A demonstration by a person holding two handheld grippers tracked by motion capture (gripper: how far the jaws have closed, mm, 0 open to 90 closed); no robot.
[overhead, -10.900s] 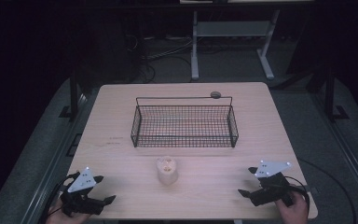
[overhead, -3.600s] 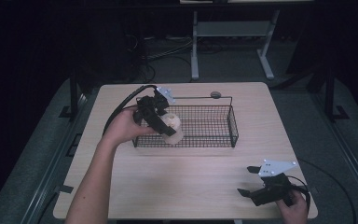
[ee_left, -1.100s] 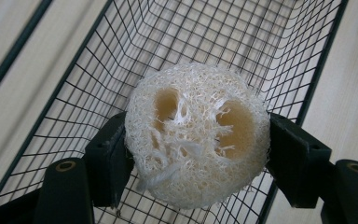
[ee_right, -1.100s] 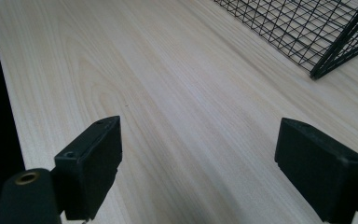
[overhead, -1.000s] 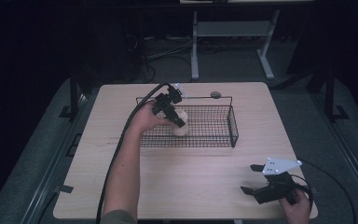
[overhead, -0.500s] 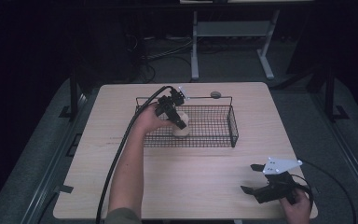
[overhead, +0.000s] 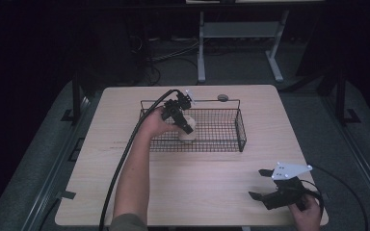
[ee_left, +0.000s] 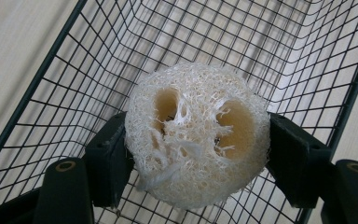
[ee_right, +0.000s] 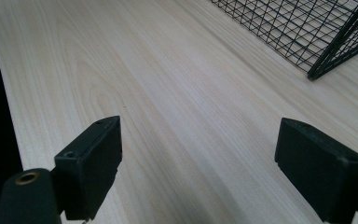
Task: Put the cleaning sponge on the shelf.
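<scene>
Desk (overhead: 207, 183), pale wood. Black wire basket (overhead: 238, 130), rear centre. Left tool (ee_left: 196, 154) inside basket, clamped on cream loofah piece (ee_left: 196, 135). Right tool (ee_right: 200, 163) at near right desk corner, jaws spread apart, gripping nothing.

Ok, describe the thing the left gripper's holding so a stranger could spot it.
On the wooden table stands a black wire basket. Inside it, the left gripper clamps a loofah sponge: pale, rounded, fibrous, with two hollow holes in its face.

Small round object (overhead: 222, 97) behind basket (overhead: 241, 130): too small to identify.
</scene>
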